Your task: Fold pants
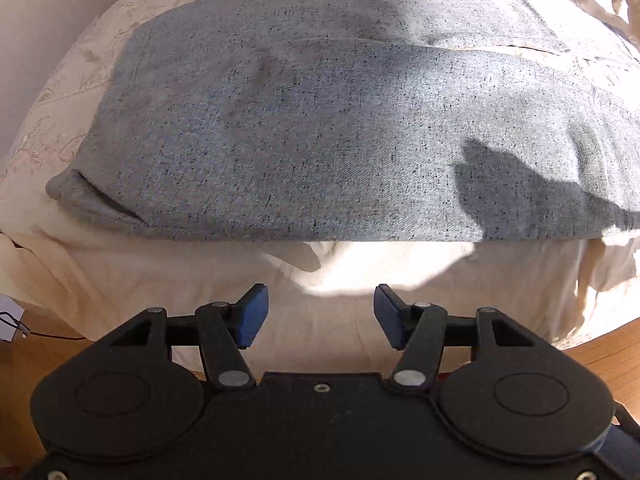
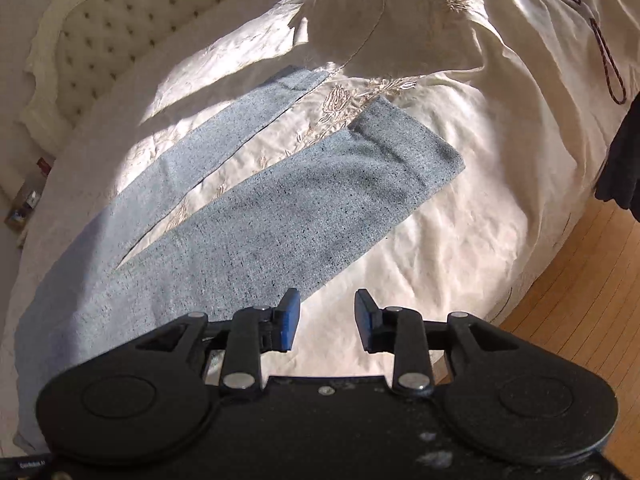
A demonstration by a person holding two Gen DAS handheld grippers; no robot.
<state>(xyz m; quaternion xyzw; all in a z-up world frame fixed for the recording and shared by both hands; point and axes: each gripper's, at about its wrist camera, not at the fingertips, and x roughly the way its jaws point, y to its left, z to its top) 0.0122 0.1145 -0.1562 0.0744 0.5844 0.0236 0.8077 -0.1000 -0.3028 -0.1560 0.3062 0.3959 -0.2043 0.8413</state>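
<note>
Pants [image 1: 320, 128] lie beyond both empty tongs [image 1: 321, 316] on the bed [image 1: 360, 272]

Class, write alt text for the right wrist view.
Grey pants lie flat on a cream bedspread, legs spread apart in sunlight. The right hand-held gripper hangs open and empty above the near leg's edge, wooden floor at right.

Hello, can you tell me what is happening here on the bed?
A person holds a gripper in each hand above grey pants that lie spread flat on a cream bedspread, their two legs apart. The left gripper is open and empty, near the wide top end of the pants. The right gripper is also open and empty, beside the nearer leg. No fold has been made yet.
</note>
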